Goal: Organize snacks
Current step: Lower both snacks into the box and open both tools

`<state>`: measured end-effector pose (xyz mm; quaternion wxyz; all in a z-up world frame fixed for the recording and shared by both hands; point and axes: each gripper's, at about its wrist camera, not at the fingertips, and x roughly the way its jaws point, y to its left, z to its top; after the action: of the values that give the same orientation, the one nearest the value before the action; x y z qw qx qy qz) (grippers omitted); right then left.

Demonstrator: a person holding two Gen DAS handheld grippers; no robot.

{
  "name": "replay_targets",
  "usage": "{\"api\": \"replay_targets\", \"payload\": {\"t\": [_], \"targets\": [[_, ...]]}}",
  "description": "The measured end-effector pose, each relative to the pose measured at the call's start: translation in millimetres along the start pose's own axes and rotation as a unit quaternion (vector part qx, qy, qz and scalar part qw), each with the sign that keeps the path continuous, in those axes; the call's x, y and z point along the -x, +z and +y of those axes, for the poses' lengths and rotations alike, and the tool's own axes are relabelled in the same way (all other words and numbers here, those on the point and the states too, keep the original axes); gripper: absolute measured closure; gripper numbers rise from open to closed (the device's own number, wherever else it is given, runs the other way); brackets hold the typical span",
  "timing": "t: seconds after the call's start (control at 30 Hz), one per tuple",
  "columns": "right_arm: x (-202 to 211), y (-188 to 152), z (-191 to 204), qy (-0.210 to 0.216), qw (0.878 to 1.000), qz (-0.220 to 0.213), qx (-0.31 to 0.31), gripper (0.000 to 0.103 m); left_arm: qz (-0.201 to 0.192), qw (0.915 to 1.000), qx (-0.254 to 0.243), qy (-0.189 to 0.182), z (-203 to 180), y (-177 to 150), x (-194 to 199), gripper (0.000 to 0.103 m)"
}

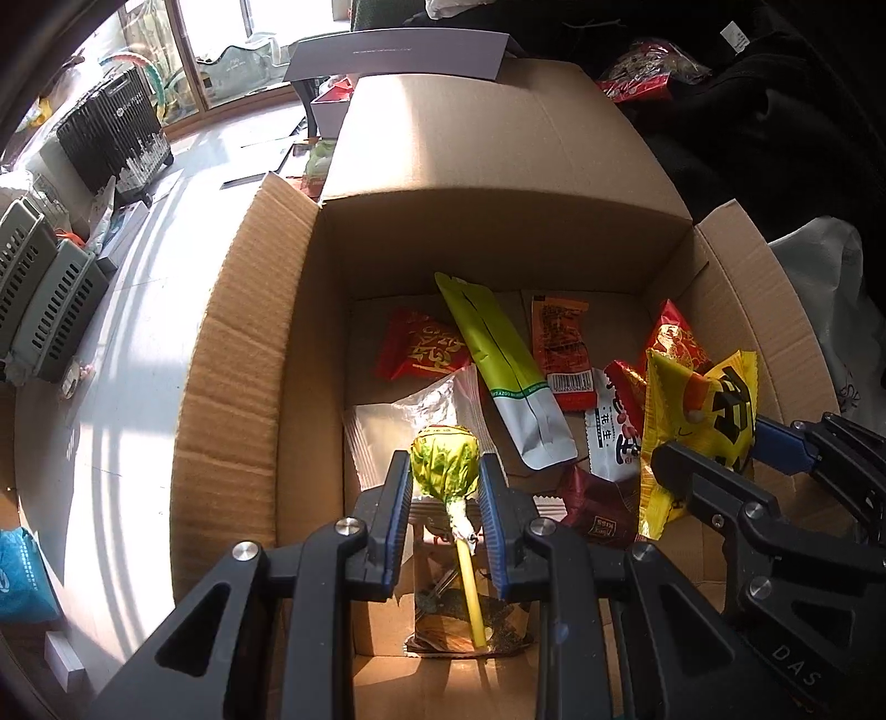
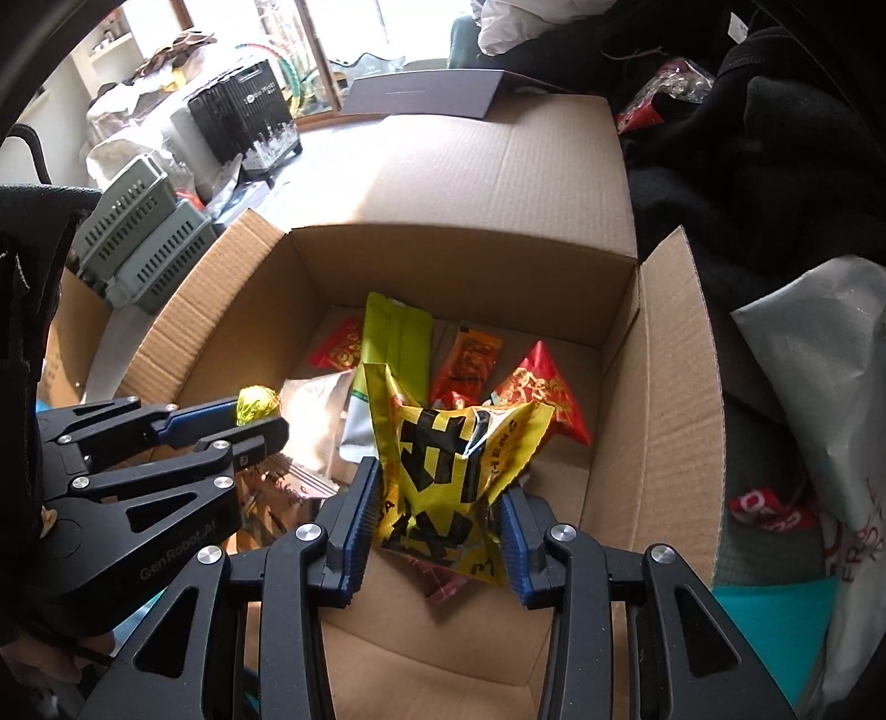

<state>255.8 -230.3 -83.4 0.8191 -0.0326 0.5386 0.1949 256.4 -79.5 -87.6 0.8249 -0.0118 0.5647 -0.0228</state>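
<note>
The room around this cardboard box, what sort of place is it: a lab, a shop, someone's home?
Most likely a lived-in home, mid-tidy. A suitcase stands by a sunny window, plastic baskets are stacked on the floor, and dark clothes lie heaped beside the box.

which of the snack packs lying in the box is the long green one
The long green pouch with a white lower end, lying diagonally on the floor of the cardboard box; the packs beside it are red, orange or silver.

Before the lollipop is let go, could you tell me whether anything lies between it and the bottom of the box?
Yes. Directly under the lollipop, held in the left gripper, a clear and gold snack packet lies on the floor of the cardboard box; bare cardboard shows beside it.
</note>
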Motion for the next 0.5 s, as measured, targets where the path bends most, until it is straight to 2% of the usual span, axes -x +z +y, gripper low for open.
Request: {"api": "replay_targets", "payload": {"t": [0.5], "targets": [[-18.1, 3.4, -0.4, -0.027, 0.999, 0.019, -0.005, 0.062, 0.018, 0.9998, -0.008, 0.004, -0.6, 10.9, -15.5, 0.08]]}}
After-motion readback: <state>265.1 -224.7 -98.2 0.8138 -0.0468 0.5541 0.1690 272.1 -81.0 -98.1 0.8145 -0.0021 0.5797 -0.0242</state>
